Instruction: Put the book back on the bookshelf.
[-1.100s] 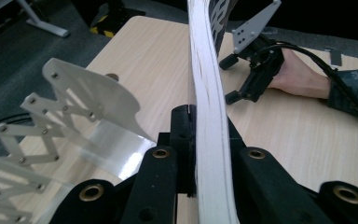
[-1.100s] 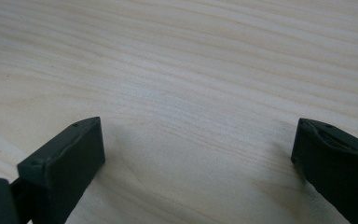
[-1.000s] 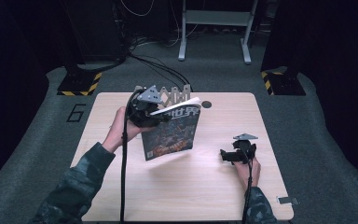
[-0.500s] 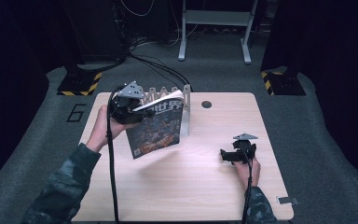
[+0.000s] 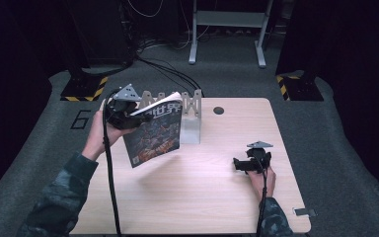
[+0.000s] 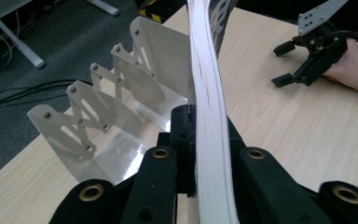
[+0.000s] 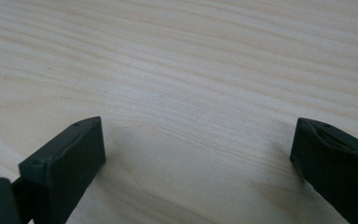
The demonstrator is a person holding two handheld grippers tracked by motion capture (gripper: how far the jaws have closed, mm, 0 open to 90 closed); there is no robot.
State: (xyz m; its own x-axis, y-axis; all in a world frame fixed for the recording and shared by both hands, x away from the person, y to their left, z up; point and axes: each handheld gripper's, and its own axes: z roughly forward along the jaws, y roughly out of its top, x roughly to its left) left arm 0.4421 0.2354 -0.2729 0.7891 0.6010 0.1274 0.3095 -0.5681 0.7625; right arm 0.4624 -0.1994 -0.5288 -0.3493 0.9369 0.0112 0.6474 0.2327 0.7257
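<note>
Left tongs (image 5: 128, 109) grasp the magazine (image 5: 154, 134) by its top edge (thin, floppy, probably slippery); nearer the spine looks firmer. Right tongs (image 5: 243, 164) rest released on the worktop (image 5: 202, 197).

Camouflage sleeves (image 5: 59, 197) are worn; black grippers, left (image 5: 120, 111) and right (image 5: 241, 164), are topped by grey triangular plates and trailed by black cables.

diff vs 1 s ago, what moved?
The left tongs, shut on the magazine, carried it left across the table, toward the left end of the metal rack. The right tongs stayed open and resting on the table; the rack did not shift.
</note>
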